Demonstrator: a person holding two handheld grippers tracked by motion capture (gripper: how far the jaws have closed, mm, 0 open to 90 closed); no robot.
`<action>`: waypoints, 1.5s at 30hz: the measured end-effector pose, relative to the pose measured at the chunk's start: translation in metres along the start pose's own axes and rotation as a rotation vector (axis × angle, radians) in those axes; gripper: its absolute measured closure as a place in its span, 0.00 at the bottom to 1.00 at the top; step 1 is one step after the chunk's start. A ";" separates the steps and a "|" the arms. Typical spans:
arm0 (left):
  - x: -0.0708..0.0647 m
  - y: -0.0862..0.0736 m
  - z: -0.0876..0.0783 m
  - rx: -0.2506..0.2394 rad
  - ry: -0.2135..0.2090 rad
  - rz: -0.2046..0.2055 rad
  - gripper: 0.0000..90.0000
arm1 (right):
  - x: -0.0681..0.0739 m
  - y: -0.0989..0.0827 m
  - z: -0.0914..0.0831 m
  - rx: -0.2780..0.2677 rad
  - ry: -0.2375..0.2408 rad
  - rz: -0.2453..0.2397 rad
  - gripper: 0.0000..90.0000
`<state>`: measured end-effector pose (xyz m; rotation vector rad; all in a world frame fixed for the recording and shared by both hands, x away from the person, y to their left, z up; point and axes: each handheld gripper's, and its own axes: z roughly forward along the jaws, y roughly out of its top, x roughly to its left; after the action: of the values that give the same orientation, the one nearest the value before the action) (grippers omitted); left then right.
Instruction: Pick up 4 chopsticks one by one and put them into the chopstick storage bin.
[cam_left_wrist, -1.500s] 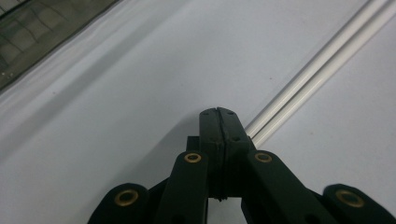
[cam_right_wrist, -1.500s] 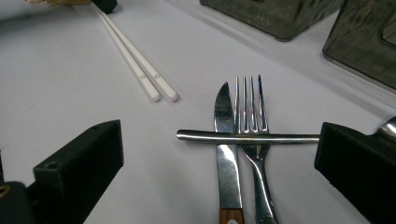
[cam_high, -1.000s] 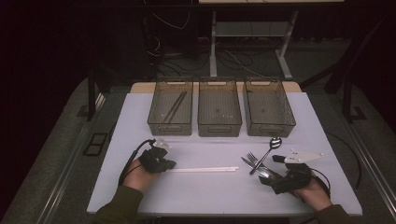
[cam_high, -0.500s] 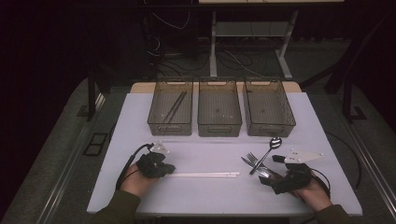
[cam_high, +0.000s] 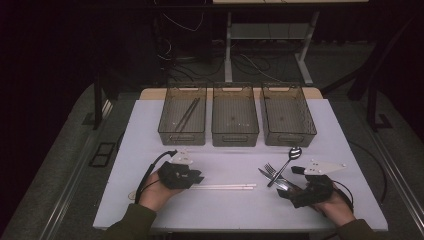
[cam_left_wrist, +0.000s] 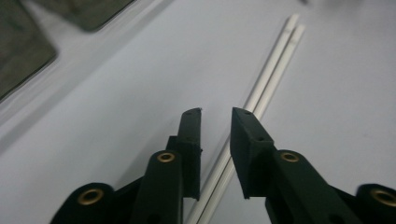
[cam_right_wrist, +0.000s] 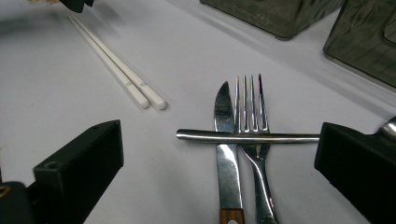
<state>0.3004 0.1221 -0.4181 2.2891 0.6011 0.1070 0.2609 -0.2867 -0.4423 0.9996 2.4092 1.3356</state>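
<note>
A pair of white chopsticks (cam_high: 225, 186) lies side by side on the white table top (cam_high: 225, 155), near the front. My left gripper (cam_high: 200, 177) sits at their left end. In the left gripper view the chopsticks (cam_left_wrist: 275, 60) run between the jaws of the left gripper (cam_left_wrist: 215, 114), which have just been opening and stand slightly apart without pressing. At the right, a knife (cam_high: 267, 176) and fork (cam_high: 272, 170) lie together with a spoon (cam_high: 287, 160) crossing them. My right gripper (cam_high: 287, 182) is open wide around them; in its view the right gripper (cam_right_wrist: 219, 140) has the spoon's handle (cam_right_wrist: 280, 137) lying across the knife (cam_right_wrist: 227, 163) and fork (cam_right_wrist: 250, 112).
Three dark see-through bins stand in a row at the back: left bin (cam_high: 182, 136), middle bin (cam_high: 235, 137), right bin (cam_high: 290, 137). The left one holds dark chopsticks (cam_high: 187, 114). The table's front edge runs just under both hands.
My left gripper has shifted right and toward the front edge, and its jaws have parted. The white chopsticks lie slightly nearer the front edge. The right gripper has stayed put.
</note>
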 end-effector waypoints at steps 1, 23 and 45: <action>-0.002 0.003 0.004 -0.003 -0.013 0.006 0.84 | 0.000 0.000 0.000 -0.001 -0.001 0.000 0.02; -0.019 0.019 0.054 0.091 -0.109 0.158 0.77 | 0.000 0.000 0.000 0.001 0.003 -0.001 0.02; -0.030 0.016 0.052 0.109 -0.144 0.102 0.85 | 0.000 0.000 0.000 -0.001 0.003 0.001 0.02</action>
<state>0.2928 0.0651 -0.4409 2.4088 0.4251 -0.0431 0.2610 -0.2872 -0.4421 1.0000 2.4106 1.3392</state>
